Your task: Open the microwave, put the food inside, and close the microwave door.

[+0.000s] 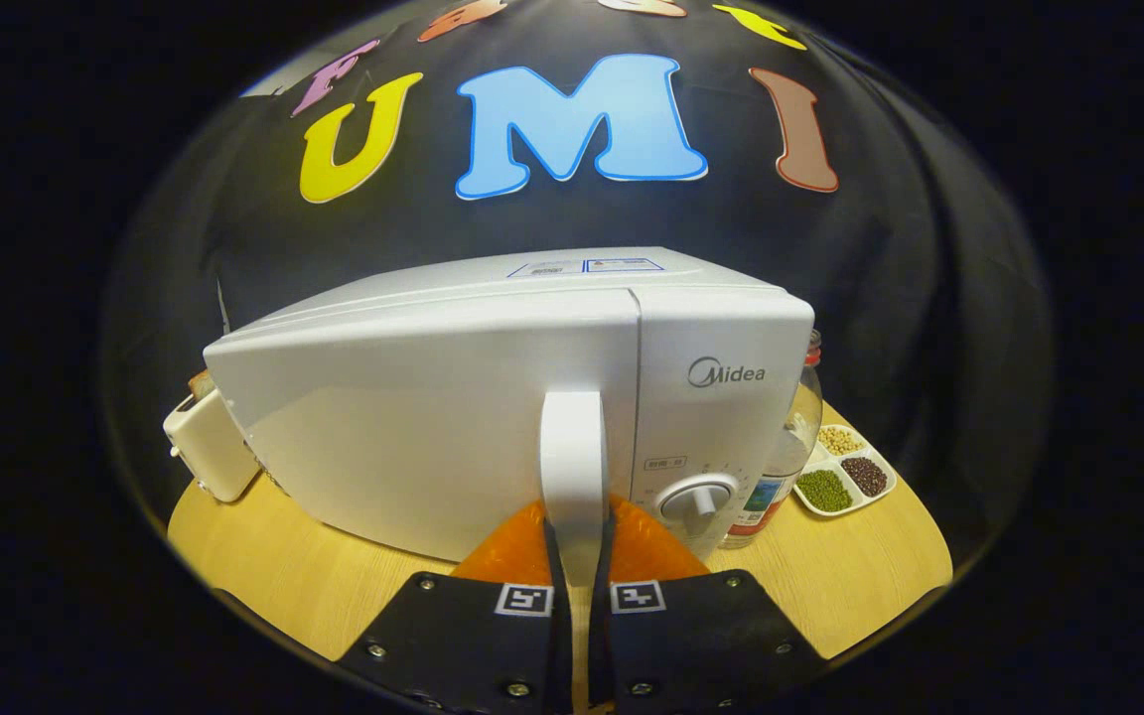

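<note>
A white microwave (453, 397) stands on the wooden table (264, 566), its door closed or nearly closed against the body. The door's vertical white handle (572, 467) runs down between my fingers. My gripper (577, 556) is shut on that handle, one finger pressing each side of its lower end. To the right of the handle lies the control panel with a round knob (699, 497). No food item is plainly visible near the fingers.
A clear jar with a red lid (790, 447) stands right of the microwave. Beyond it sits a white divided dish of beans (845, 472). A cream toaster (210, 447) holding bread is left of the microwave. Black cloth wall stands behind.
</note>
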`<state>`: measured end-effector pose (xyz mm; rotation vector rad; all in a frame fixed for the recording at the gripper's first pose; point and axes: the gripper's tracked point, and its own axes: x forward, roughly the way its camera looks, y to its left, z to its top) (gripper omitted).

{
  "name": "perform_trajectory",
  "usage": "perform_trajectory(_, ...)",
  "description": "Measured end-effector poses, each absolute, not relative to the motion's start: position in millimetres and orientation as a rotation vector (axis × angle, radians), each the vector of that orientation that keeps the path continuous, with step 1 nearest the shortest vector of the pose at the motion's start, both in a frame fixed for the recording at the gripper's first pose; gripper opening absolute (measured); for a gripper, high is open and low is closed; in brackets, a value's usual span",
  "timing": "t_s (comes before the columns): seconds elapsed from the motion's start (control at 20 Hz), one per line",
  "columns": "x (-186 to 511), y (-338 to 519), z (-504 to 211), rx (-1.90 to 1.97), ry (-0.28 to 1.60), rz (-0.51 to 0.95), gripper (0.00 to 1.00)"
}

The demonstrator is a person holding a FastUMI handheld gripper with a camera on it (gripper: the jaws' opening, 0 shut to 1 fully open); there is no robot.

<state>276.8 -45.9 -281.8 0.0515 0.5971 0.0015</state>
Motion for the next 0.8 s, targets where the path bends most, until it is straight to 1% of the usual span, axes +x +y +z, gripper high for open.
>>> perform_trajectory(0.2,276,-44,-281,-0.019,0.587,0.006,0.07)
perform_trajectory(0.25,268,-43,-282,-0.030,0.604,0.003,0.07)
perform_trajectory(0.4,239,-36,-275,-0.118,0.579,0.028,0.07)
perform_trajectory(0.55,216,-27,-274,-0.058,0.623,0.021,0.07)
perform_trajectory(0.8,168,-1,-267,-0.038,0.661,0.051,0.07)
